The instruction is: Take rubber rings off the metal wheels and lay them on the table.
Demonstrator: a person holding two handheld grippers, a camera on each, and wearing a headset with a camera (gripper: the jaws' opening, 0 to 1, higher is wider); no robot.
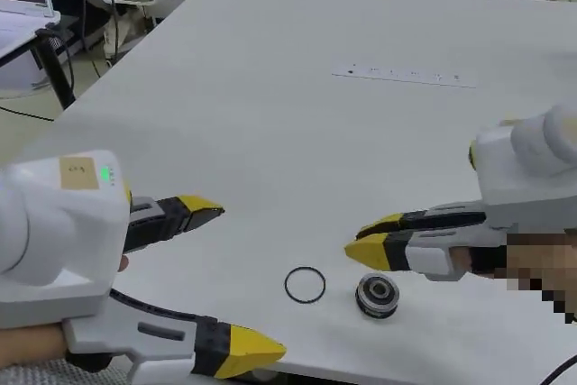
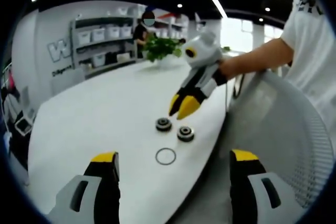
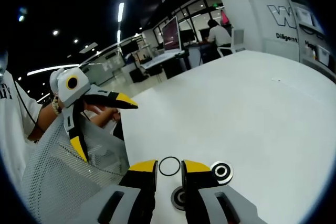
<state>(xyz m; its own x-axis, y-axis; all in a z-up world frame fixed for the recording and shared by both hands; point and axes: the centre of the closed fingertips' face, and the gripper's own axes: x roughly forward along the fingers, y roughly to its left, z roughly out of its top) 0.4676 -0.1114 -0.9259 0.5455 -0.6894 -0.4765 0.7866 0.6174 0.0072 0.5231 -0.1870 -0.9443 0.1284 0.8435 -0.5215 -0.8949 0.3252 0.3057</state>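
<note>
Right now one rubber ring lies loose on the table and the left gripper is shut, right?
Not shut: the head view shows the left gripper open, jaws wide apart. The rubber ring does lie loose on the table.

1. The right gripper (image 3: 169, 168) has its jaws a narrow gap apart, empty.
2. A rubber ring (image 3: 169, 158) lies flat on the table (image 3: 236, 103) just ahead of the tips.
3. One metal wheel (image 3: 222, 171) sits beside the right-hand jaw; a second wheel (image 3: 177, 198) shows through the gap.
4. The left gripper (image 3: 102, 124) is off to the left, spread wide.
</note>
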